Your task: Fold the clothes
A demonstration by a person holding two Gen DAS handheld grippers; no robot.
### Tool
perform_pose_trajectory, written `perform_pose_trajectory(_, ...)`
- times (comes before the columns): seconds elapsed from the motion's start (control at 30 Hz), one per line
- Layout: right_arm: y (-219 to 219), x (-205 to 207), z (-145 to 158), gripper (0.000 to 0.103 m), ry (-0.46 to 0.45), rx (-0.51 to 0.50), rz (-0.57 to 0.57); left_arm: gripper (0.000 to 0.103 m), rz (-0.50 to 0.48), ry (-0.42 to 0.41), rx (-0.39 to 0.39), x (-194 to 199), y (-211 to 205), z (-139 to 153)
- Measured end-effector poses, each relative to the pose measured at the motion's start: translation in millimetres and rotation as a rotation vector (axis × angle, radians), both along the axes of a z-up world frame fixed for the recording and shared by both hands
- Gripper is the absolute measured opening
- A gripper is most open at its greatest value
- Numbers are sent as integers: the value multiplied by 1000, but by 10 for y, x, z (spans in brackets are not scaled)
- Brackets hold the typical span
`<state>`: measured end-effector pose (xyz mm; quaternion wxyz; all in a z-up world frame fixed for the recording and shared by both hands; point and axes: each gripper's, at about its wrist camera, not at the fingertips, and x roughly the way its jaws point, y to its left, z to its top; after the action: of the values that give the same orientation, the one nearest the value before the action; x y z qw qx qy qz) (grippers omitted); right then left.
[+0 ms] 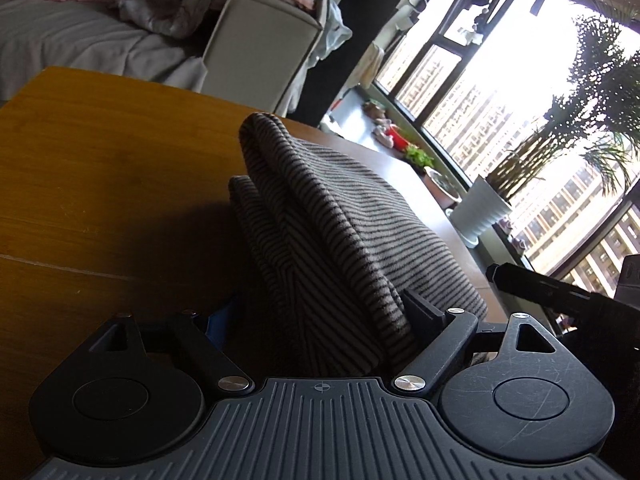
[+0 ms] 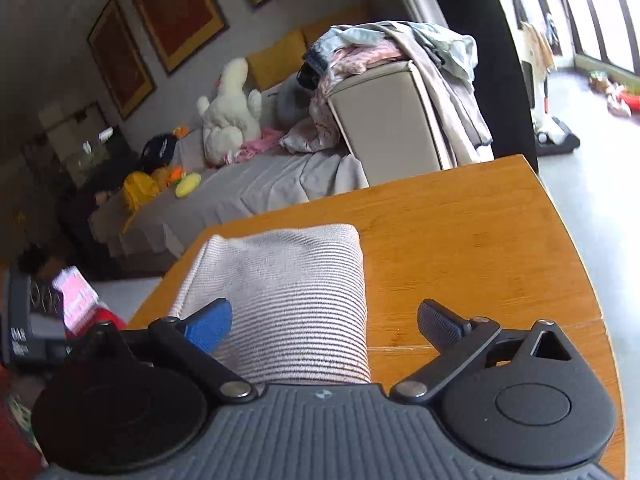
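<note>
A folded striped garment (image 1: 344, 232) lies on the wooden table (image 1: 100, 168). In the left wrist view its near end bunches up between my left gripper's (image 1: 320, 316) fingers, which stand apart around it, the blue pad mostly hidden. In the right wrist view the same striped garment (image 2: 288, 292) lies flat on the table (image 2: 460, 248). My right gripper (image 2: 324, 324) is open, its blue left finger (image 2: 208, 326) resting on the cloth's near left corner and its right finger (image 2: 438, 324) over bare wood. The right gripper's tip (image 1: 560, 292) shows at the left view's right edge.
A sofa (image 2: 248, 184) with a white plush toy (image 2: 232, 112) and a pile of unfolded clothes (image 2: 392, 52) on its armrest stands beyond the table. The table's right edge (image 2: 592, 280) curves near. Windows and a potted plant (image 1: 488, 208) stand on the window side.
</note>
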<state>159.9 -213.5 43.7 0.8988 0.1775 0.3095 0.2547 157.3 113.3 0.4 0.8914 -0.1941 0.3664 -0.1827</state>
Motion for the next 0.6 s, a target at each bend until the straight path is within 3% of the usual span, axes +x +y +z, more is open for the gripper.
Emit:
perform_pose_trajectory(0.07, -4, 63, -64, 100, 28, 22, -8, 86, -2, -6, 3, -7, -12, 4)
perform_pose_trajectory(0.3, 273, 180, -320, 100, 95, -64, 39, 82, -12, -29, 28, -34, -62, 23)
perform_pose_trajectory(0.47, 298, 177, -334, 86, 113, -33, 77, 80, -18, -31, 12, -41, -44, -7)
perform_pose_trajectory(0.6, 377, 201, -359, 83, 127, -19, 109, 77, -23, -32, -10, -39, -17, -32)
